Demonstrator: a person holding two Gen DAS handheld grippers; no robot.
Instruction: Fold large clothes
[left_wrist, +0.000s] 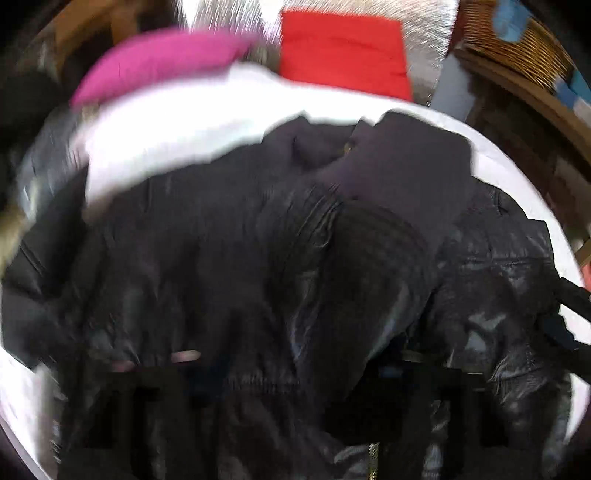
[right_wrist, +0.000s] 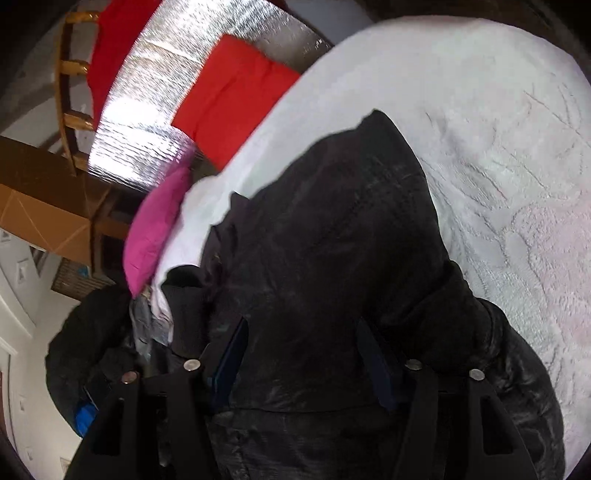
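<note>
A large shiny black padded jacket (left_wrist: 258, 266) lies spread on a white bedspread (left_wrist: 177, 125). Its hood (left_wrist: 402, 162) points to the far side. In the left wrist view the frame is motion-blurred; my left gripper (left_wrist: 291, 417) hangs low over the jacket, its dark fingers (left_wrist: 155, 413) wide apart with jacket cloth between them. In the right wrist view my right gripper (right_wrist: 306, 354) is open, its blue-padded fingers (right_wrist: 232, 354) on either side of the jacket's hood (right_wrist: 332, 229). The jacket (right_wrist: 498, 376) covers the space between them. My right gripper also shows at the left wrist view's right edge (left_wrist: 572, 314).
A pink cushion (left_wrist: 162, 62) and a red cushion (left_wrist: 343, 55) lie beyond the bed's far edge on a silver foil mat (right_wrist: 147, 110). A wicker basket (left_wrist: 517, 40) stands at the far right. A wooden chair (right_wrist: 70, 92) and brown furniture (right_wrist: 37, 206) stand to the left.
</note>
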